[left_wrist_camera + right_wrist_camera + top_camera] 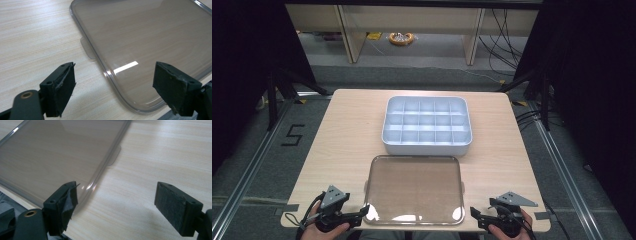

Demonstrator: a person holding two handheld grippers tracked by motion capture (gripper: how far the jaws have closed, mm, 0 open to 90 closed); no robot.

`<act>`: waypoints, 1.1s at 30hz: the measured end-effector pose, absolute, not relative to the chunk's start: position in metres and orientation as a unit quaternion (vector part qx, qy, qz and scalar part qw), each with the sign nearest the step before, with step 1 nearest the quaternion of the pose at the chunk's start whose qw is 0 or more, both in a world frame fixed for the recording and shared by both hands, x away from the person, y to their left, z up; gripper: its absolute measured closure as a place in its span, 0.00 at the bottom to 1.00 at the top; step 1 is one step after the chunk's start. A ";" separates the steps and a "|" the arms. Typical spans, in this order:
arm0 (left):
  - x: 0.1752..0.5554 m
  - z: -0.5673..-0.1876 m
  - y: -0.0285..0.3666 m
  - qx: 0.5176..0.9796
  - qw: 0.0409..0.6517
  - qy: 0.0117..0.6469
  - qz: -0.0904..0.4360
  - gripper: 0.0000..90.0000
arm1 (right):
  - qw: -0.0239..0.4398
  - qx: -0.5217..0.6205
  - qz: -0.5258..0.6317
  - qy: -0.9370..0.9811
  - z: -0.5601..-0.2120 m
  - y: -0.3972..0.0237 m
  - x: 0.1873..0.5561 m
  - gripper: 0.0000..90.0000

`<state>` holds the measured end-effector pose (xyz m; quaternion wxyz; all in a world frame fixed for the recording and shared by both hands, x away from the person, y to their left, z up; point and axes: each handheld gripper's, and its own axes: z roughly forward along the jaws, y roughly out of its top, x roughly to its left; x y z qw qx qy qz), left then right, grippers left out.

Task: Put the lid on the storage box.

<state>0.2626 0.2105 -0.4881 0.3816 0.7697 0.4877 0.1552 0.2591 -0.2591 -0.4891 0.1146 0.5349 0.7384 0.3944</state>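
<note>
Clear lid (414,189) flat at table's (347,130) 6 o'clock, compartment tray (427,125) beyond at 12; left gripper (362,212) and right gripper (474,215) gaping wide, empty, flanking near corners.

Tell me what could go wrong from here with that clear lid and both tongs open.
The clear lid lies flat at the table near edge, so a push from the left tongs or right tongs may slide it off. Its thin rim may slip out. Lifted unevenly, it could knock the compartment tray.
</note>
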 end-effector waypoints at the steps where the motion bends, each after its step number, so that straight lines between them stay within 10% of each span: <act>1: 0.263 -0.489 0.211 0.768 0.387 0.487 0.150 0.20 | 0.115 0.535 0.394 0.738 -0.489 -0.259 0.259 0.22; 33: 0.269 -0.502 0.213 0.729 0.424 0.537 0.018 0.45 | 0.003 0.538 0.451 0.712 -0.502 -0.238 0.273 0.28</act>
